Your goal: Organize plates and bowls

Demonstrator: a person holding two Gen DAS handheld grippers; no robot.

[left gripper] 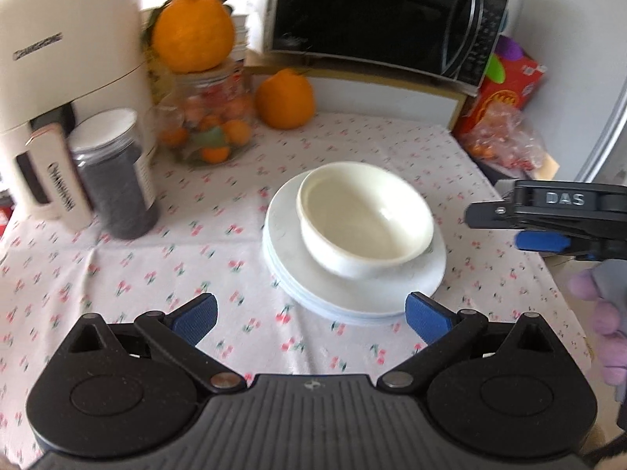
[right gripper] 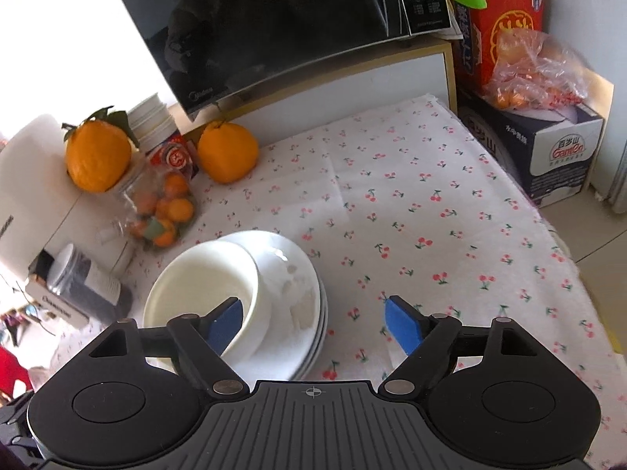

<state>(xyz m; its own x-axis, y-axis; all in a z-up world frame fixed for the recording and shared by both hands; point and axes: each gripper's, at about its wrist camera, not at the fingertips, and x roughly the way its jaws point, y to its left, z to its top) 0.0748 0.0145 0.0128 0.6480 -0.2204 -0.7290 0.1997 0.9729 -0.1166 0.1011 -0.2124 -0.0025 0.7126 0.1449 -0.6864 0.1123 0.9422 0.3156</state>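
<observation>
A white bowl (left gripper: 364, 211) (right gripper: 203, 286) sits, slightly tilted, on a stack of white plates (left gripper: 352, 293) (right gripper: 301, 293) in the middle of the cherry-print tablecloth (left gripper: 156, 266). My left gripper (left gripper: 311, 313) is open just in front of the stack, with nothing between its blue pads. My right gripper (right gripper: 315, 319) is also open; in its own view its left pad overlaps the bowl's near rim. In the left wrist view the right gripper (left gripper: 509, 223) hovers to the right of the bowl, apart from it. Neither gripper holds anything.
At the back left stand a white appliance (left gripper: 66, 78), a dark jar (left gripper: 113, 172) and a glass jar of small oranges (left gripper: 207, 125). A big orange (left gripper: 284, 100) and a microwave (left gripper: 372, 15) are behind; a plastic bag (left gripper: 505, 137) and boxes (right gripper: 548, 156) lie right. A purple-gloved hand (left gripper: 603, 313) shows.
</observation>
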